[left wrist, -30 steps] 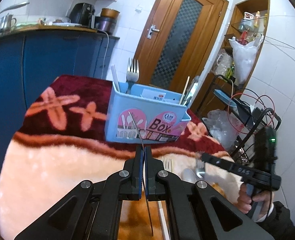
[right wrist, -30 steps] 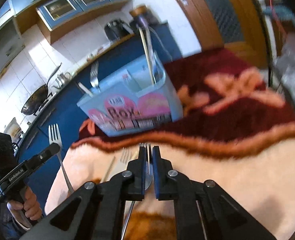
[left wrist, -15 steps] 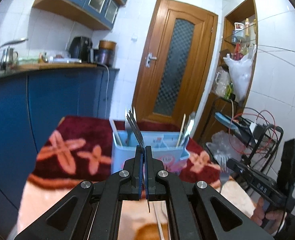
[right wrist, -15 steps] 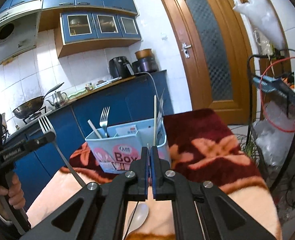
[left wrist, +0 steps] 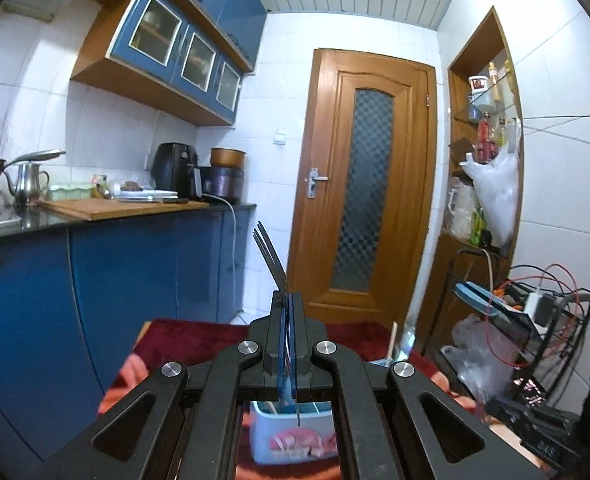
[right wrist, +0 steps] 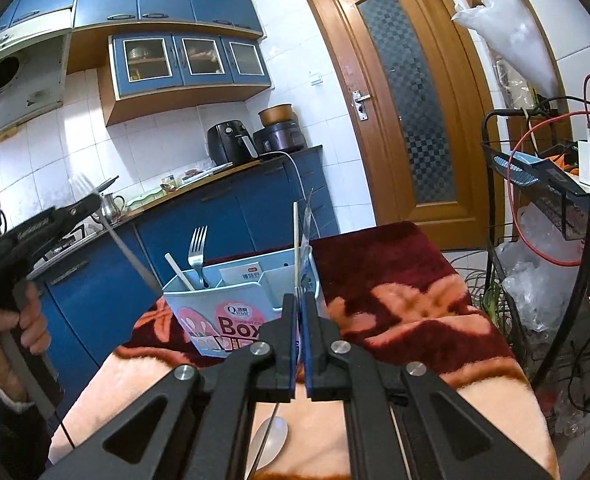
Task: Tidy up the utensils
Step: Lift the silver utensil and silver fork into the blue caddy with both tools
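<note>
Left gripper (left wrist: 288, 300) is clamped on a fork (left wrist: 270, 256), tines sticking up and leaning left above the jaws, handle end poking out below. It hangs above the blue utensil box (left wrist: 295, 438), which shows under the fingers. Right gripper (right wrist: 299, 302) is clenched on a thin metal handle (right wrist: 269, 438); its top end is hidden, probably another fork. It sits just in front of the box, near the right compartment with a chopstick (right wrist: 295, 240). A second fork (right wrist: 196, 252) stands in the box's left compartment. A spoon (right wrist: 269, 446) lies on the plush blanket (right wrist: 395, 308) in front of the box.
</note>
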The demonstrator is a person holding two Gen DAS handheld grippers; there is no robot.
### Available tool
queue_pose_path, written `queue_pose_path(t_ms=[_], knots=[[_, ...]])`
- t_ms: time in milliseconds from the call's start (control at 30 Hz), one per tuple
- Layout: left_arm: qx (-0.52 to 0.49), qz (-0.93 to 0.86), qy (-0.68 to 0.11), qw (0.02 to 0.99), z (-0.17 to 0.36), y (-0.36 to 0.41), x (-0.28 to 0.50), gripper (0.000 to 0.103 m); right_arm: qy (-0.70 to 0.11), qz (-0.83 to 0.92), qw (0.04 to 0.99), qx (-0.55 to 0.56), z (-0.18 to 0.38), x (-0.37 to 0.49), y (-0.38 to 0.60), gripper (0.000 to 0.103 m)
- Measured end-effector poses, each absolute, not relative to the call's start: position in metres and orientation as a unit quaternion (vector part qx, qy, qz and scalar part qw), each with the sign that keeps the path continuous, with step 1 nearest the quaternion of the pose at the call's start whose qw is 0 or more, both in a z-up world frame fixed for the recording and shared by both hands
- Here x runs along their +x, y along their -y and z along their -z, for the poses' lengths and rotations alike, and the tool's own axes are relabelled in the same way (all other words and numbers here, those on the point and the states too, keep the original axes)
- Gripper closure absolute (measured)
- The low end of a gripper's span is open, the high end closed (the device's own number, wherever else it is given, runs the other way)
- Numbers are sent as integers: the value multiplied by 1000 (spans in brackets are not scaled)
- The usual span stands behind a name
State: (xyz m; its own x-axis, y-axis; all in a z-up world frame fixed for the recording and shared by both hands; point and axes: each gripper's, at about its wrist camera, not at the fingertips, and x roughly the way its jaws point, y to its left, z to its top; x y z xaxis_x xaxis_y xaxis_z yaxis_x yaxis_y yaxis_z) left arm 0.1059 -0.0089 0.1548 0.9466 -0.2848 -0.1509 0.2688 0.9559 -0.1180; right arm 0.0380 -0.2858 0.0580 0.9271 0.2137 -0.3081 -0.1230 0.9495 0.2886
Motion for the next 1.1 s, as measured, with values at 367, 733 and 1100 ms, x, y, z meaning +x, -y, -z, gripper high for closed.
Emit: queue_pose_path(t_ms=[367, 733, 1100], knots=[[-41, 118, -140, 982, -126, 12, 158, 102, -149, -74, 979, 122, -71, 34, 289, 99], [-49, 124, -179, 975, -91, 10, 174, 102, -118, -45, 986, 108, -94, 48, 294, 99], [-49, 130, -186, 973, -74, 14, 181, 102, -56, 3, 997, 60, -135, 89, 279, 99]])
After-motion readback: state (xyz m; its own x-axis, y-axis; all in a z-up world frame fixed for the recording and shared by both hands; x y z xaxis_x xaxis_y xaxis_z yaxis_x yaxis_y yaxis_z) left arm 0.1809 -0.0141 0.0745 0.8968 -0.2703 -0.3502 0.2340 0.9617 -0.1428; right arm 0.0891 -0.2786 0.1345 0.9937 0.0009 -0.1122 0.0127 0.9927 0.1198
